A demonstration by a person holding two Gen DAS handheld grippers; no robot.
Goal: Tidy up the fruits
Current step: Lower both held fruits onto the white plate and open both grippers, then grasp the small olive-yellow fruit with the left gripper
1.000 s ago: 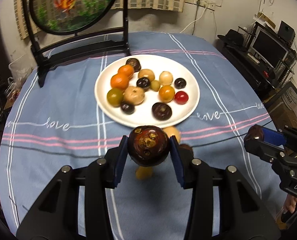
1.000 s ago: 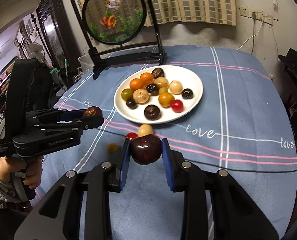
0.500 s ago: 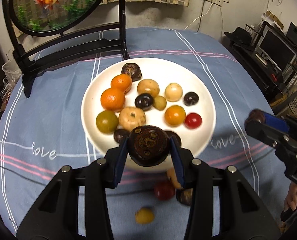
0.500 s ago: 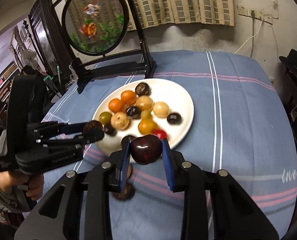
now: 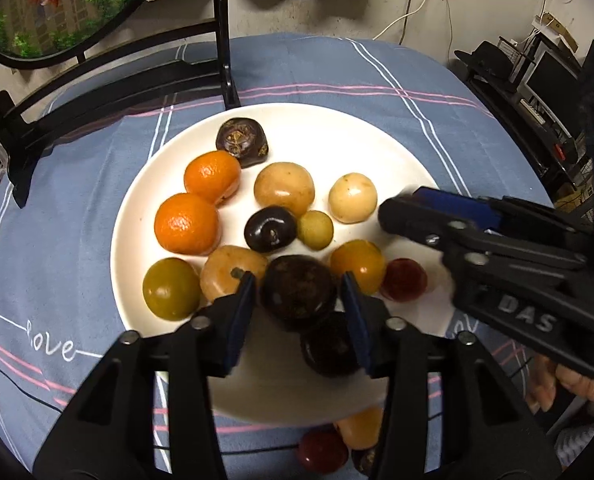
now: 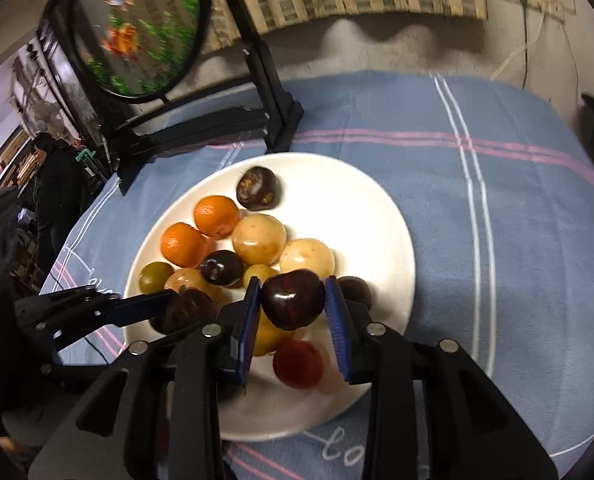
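A white plate (image 5: 337, 140) (image 6: 357, 208) on the blue tablecloth holds several fruits: oranges, yellow, green, red and dark ones. My left gripper (image 5: 297, 278) hangs low over the plate's near side. Its jaws are opening, and a dark brown fruit (image 5: 297, 296) sits loose between the pads with a thin gap on each side. My right gripper (image 6: 292, 280) is over the plate's near right part, jaws opening, with a dark red fruit (image 6: 293, 300) between its pads. Each gripper shows in the other's view, the right gripper (image 5: 389, 216) and the left gripper (image 6: 165, 304).
Three small fruits lie on the cloth just before the plate: an orange-yellow one (image 5: 361, 428), a red one (image 5: 321, 450) and a dark one (image 5: 363, 460). A black stand with a round fish picture (image 5: 225, 40) (image 6: 273, 92) rises behind the plate. A person (image 6: 53, 176) stands far left.
Both grippers have come forward and down from in front of the plate to over it. Their jaws, shut on the two dark fruits before, now stand wider.
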